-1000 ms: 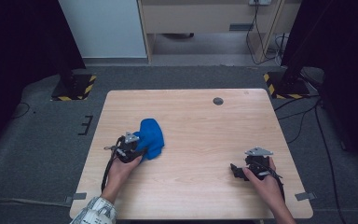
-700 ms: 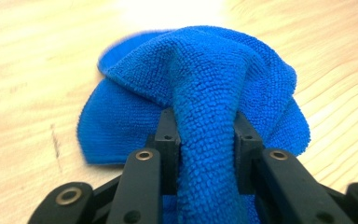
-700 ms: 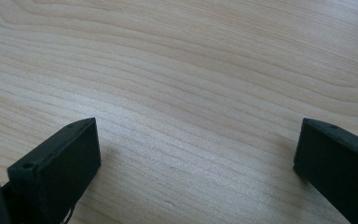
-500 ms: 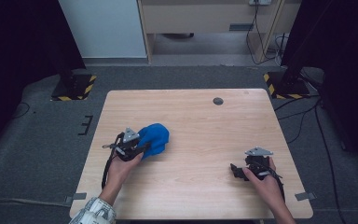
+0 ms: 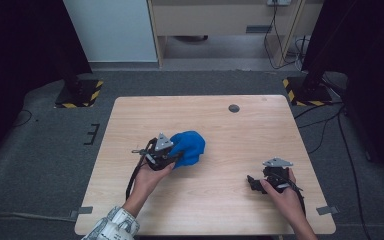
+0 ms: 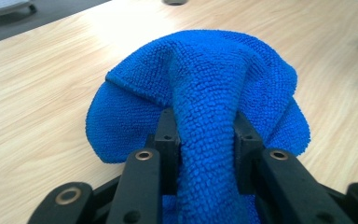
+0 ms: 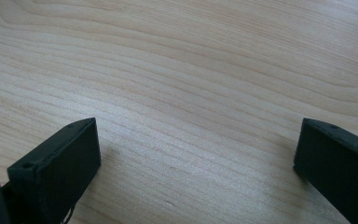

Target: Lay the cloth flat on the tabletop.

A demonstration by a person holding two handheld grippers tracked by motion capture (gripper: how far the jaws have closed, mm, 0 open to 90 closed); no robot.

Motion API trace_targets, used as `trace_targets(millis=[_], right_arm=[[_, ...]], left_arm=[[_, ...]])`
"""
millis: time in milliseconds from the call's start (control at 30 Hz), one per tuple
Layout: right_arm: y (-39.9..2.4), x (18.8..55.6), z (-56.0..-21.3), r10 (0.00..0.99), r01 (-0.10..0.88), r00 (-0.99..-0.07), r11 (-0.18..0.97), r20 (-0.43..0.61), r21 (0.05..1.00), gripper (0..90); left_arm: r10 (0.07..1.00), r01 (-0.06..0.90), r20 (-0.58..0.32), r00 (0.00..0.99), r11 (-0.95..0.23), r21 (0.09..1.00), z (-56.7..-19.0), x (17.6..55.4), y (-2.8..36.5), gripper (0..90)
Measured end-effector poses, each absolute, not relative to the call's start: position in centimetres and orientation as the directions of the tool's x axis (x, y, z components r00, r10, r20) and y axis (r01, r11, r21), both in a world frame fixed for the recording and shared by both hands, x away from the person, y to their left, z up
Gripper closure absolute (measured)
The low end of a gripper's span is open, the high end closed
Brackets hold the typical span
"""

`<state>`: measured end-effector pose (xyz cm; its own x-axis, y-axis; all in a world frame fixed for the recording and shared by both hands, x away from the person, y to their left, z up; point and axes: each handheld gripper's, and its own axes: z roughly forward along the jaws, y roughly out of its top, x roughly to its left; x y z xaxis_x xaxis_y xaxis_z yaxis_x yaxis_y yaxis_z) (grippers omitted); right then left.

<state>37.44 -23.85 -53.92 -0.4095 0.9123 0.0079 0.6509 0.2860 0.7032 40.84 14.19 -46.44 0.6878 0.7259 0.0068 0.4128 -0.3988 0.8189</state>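
Left tongs point(image 6: 205, 154) pinch a fold of blue cloth point(image 5: 187, 147) mid-carry over the worktop point(image 5: 230, 130), right tongs point(image 7: 196, 172) spread idle; setting it down likely comes next.

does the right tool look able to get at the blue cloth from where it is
Probably yes. The right tool sits open on bare table with nothing between it and the blue cloth, though the left tool already pinches a fold of it.

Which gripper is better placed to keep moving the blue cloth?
Left. The left gripper is already clamped on a fold of the blue cloth. The right gripper sits open over bare table, well off to the side.
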Motion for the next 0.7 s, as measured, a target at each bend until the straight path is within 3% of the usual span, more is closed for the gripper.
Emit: trace_targets(millis=[600,700], right_arm=[[-23.9,37.4,-53.9,0.912,0.651,-0.41,0.286,0.008,0.703,0.6],[-23.9,37.4,-53.9,0.912,0.651,-0.409,0.286,0.008,0.703,0.6]], left_arm=[[0.64,0.366,0.022,0.768,-0.467,0.805,-47.7,40.1,8.5,68.5],[0.632,0.383,-0.011,0.775,-0.454,0.804,-48.6,40.2,8.1,67.9]])
